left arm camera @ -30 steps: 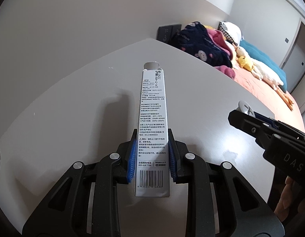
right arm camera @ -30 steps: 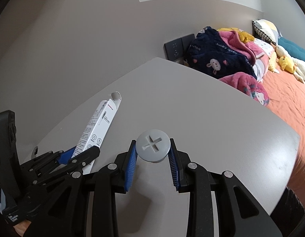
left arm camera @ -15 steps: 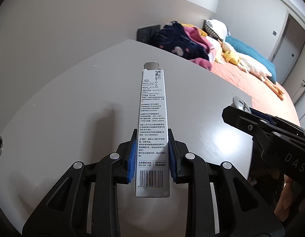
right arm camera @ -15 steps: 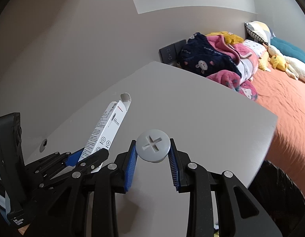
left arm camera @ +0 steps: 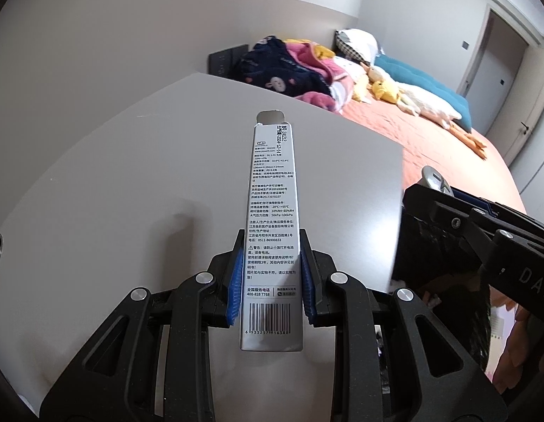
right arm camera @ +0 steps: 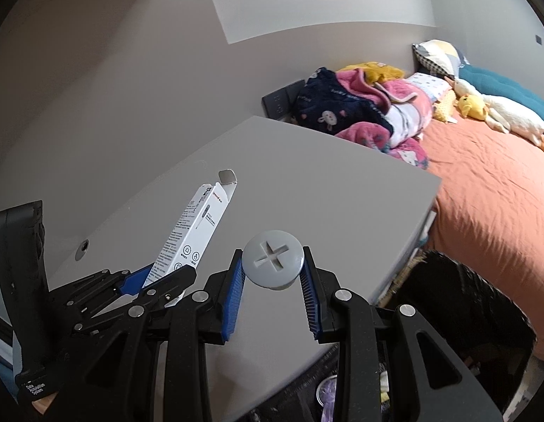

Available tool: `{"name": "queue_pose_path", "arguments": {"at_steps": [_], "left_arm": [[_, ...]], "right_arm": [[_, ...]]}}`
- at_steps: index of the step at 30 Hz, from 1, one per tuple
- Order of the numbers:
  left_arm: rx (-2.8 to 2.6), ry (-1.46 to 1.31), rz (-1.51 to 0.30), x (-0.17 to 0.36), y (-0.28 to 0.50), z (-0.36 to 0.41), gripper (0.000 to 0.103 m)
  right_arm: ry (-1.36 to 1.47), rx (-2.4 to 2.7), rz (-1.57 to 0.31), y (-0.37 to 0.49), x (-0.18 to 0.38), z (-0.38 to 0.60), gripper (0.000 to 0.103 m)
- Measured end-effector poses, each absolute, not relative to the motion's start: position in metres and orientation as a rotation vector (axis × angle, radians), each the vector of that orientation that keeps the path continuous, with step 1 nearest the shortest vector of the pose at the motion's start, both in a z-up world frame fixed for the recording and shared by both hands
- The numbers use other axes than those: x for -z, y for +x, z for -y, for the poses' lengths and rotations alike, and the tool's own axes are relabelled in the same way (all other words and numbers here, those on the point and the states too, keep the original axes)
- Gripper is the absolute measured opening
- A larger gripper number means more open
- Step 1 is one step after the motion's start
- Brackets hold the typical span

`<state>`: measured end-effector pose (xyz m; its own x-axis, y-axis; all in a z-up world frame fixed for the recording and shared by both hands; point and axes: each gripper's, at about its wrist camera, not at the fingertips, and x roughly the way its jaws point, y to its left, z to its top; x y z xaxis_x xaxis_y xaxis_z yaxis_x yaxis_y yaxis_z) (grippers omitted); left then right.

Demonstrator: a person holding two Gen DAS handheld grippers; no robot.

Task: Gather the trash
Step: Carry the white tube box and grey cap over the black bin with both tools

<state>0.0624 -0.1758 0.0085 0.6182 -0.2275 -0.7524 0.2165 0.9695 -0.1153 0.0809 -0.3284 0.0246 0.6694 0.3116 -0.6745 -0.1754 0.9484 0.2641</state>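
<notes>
My left gripper [left arm camera: 271,263] is shut on a long, narrow white carton [left arm camera: 272,211] with printed text and a barcode; its top flap stands open. The carton juts forward above the grey table [left arm camera: 131,183]. In the right wrist view the same carton [right arm camera: 194,232] shows at lower left, held by the left gripper [right arm camera: 156,277]. My right gripper [right arm camera: 273,263] is shut on a round grey plastic cap [right arm camera: 273,259] with a cross-shaped slot. In the left wrist view the right gripper's black body sits at the right edge, the cap [left arm camera: 435,180] peeking out above it.
A black-lined trash bin [right arm camera: 458,309] stands beside the table's right end, with scraps visible below. Beyond lies a bed with an orange sheet [right arm camera: 490,190], piled clothes [right arm camera: 360,109] and plush toys [right arm camera: 483,109]. A black socket panel [right arm camera: 282,100] is on the wall. A small hole [right arm camera: 83,246] marks the tabletop.
Both grippers have travelled to the right along the table, each keeping its hold. The table's right end and the black bin have come into view; the bed looks closer.
</notes>
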Motion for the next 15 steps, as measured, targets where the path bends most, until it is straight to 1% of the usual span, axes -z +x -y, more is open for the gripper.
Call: {"name": "queue_pose_path", "arguments": {"at_steps": [15], "left_arm": [[0.346,0.046,-0.849,-0.016,0.037,0.224,0.027]], "right_arm": [[0.228,-0.187,-0.753,0.031,-0.031,0.386,0.033]]}}
